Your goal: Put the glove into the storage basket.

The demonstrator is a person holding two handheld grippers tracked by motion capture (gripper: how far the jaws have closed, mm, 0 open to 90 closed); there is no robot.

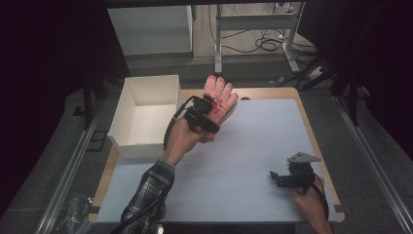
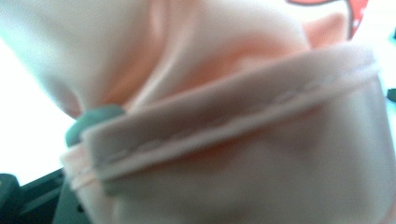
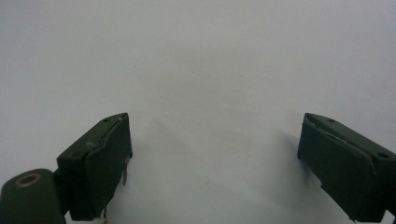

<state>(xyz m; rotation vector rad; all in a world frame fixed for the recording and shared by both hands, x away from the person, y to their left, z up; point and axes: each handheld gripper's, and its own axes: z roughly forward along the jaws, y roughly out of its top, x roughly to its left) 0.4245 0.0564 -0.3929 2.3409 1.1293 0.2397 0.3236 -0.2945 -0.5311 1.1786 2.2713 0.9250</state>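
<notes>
- The left gripper (image 1: pixel 210 108), upper middle of the high view, has its fingers clamped almost fully together on the cuff of a pink glove (image 1: pixel 220 93); the glove's finger ends fan out above and to the right of the gripper.
- In the left gripper view the glove's stitched hem (image 2: pixel 233 133) runs across the frame right up against the lens, blurred, with a scrap of red print at the top right (too close to read as a pattern).
- The glove hangs in the air over the far edge of the pale surface (image 1: pixel 253 161), just right of the open white box (image 1: pixel 146 114) at the upper left of that surface.
- The right gripper (image 1: pixel 287 178) sits low at the lower right of the high view, its fingers spread wide with nothing between them; its own view shows only bare surface between the two black pads.
- Step in hand, as I judge it: the glove has been picked up and is being carried, most likely toward the box.
- The next move calls for swinging the glove leftward over the box's near wall, high enough that the dangling fabric clears the rim, then parting the fingers so it drops inside.
- Risk: the limp fabric may catch on the rim.
</notes>
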